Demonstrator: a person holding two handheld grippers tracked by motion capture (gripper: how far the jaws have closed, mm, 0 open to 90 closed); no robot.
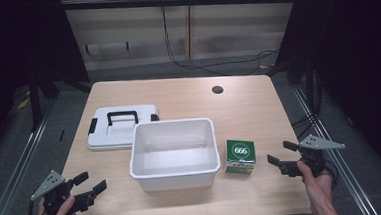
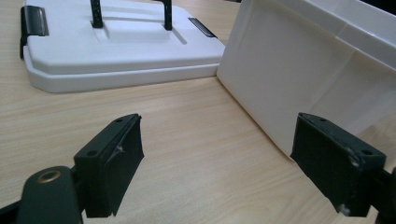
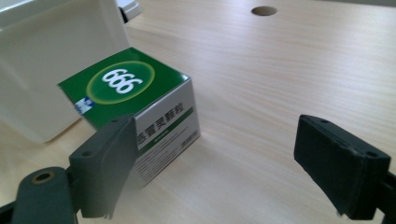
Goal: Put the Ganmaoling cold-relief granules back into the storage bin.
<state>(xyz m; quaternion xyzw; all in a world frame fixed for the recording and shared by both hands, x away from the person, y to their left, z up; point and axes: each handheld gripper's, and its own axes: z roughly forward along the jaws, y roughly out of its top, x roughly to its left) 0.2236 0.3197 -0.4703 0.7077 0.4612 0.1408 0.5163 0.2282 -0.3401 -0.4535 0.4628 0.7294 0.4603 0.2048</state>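
A white plastic bin [image 1: 174,153] stands open in the middle of the table, its side wall [image 2: 299,79] close ahead in the left gripper view. Its white lid [image 1: 121,126] with a black handle lies flat behind and left of it, and the lid [image 2: 116,46] shows beyond my left jaws. A green and white box [image 1: 240,156] marked 666 stands just right of the bin; the box [image 3: 135,107] is near my right gripper's left jaw. My left gripper [image 1: 92,182] is open at the front left, empty. My right gripper [image 1: 281,153] is open, right of the box.
A round cable hole [image 1: 217,90] sits in the far right of the tabletop. Metal rails run along both sides of the table on the floor. A dark cable [image 1: 196,62] trails on the floor behind the table.
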